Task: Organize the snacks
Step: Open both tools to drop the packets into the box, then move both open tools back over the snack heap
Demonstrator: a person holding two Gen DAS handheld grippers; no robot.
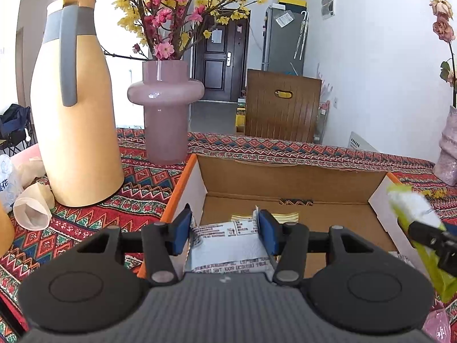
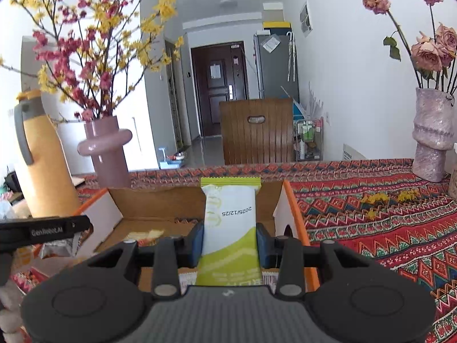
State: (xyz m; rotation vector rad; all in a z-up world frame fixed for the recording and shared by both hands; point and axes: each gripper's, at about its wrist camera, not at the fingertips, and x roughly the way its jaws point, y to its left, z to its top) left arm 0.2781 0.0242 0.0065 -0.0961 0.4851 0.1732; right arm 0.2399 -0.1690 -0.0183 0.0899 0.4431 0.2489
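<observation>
Two snack packets are in hand over the open cardboard box (image 1: 285, 183), which sits on the patterned worktop (image 2: 371, 214) with its mouth up, ready to take them. At ten o'clock of the box in the left wrist view stands a tan thermos jug (image 1: 74, 120), and at eleven o'clock a pink vase (image 1: 165, 114) of blossom branches, both clear of the box.

Next, the left claw (image 1: 225, 230) is clenched on a white printed packet (image 1: 228, 245), its blue pads pressing both sides, so the packet hangs nose-first over the box's near left corner. That claw tilts gently downward toward the box floor, where a yellowish wrapper (image 1: 282, 217), possibly another snack, lies flat.

Further right, the right claw (image 2: 230, 245) grips a green-and-white packet (image 2: 231, 223) by its lower half, held upright with its crimped end toward twelve o'clock. It also points slightly down, over the box's near right side, beside the orange-edged wall (image 2: 297, 217). Judging by both poses, the packets are about to be set inside.
</observation>
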